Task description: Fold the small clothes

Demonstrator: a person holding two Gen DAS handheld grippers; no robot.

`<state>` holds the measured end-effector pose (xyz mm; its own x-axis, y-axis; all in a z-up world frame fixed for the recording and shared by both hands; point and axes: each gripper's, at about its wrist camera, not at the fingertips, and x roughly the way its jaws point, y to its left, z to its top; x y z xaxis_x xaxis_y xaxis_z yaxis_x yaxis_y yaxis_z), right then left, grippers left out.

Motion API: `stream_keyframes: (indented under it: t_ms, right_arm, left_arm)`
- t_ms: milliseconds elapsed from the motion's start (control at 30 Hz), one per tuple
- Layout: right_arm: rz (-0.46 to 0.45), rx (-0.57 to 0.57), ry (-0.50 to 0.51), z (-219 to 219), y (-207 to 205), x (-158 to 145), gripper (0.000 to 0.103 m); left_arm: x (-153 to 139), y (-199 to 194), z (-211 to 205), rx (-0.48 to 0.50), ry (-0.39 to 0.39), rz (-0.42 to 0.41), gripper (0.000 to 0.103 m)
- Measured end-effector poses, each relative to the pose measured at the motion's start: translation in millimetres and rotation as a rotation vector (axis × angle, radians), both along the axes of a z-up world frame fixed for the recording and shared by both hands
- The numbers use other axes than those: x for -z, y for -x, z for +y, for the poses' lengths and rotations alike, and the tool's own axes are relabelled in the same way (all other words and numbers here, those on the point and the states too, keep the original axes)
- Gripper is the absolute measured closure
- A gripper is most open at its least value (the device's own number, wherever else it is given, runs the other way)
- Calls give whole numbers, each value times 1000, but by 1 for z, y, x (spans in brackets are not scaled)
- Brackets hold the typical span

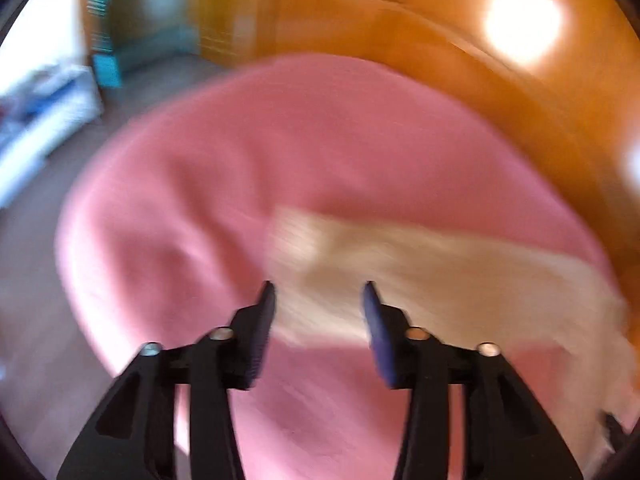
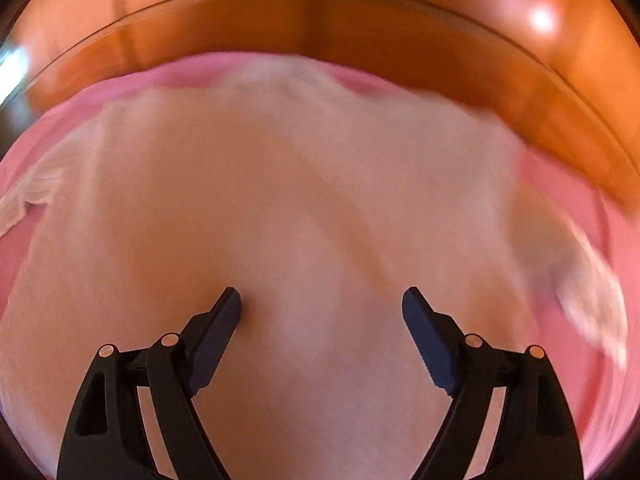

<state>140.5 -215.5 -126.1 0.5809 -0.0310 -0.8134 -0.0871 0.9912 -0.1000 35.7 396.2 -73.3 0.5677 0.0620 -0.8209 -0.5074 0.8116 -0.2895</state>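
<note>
A white garment lies spread on a pink cloth, filling most of the right wrist view. My right gripper hovers over it, jaws wide open, nothing between them. In the blurred left wrist view the same garment shows as a pale strip reaching right from my left gripper. That gripper is open, with the garment's left end beyond its tips and no cloth pinched.
The pink cloth covers a surface edged by an orange wooden rim at the back. In the left wrist view, floor and blurred furniture lie to the left.
</note>
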Motion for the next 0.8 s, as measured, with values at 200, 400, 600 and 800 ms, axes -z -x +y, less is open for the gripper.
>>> stream_keyframes:
  t_ms: [200,400,600,800]
  right_arm:
    - [48,199,-250,-106,101,1,21]
    - [109,139,-426,-112,164,14,48]
    - [147,48,-388,-96,186,17,92]
    - [52,-38,-399,-106,215,-24,94]
  left_arm:
    - [9,31,-112,409,264,-81,51]
    - [33,63,-214,663,445,-41,51]
    - [50,62,-256,712,326,17,90]
    - [19,70,-245,767,246,-29,94]
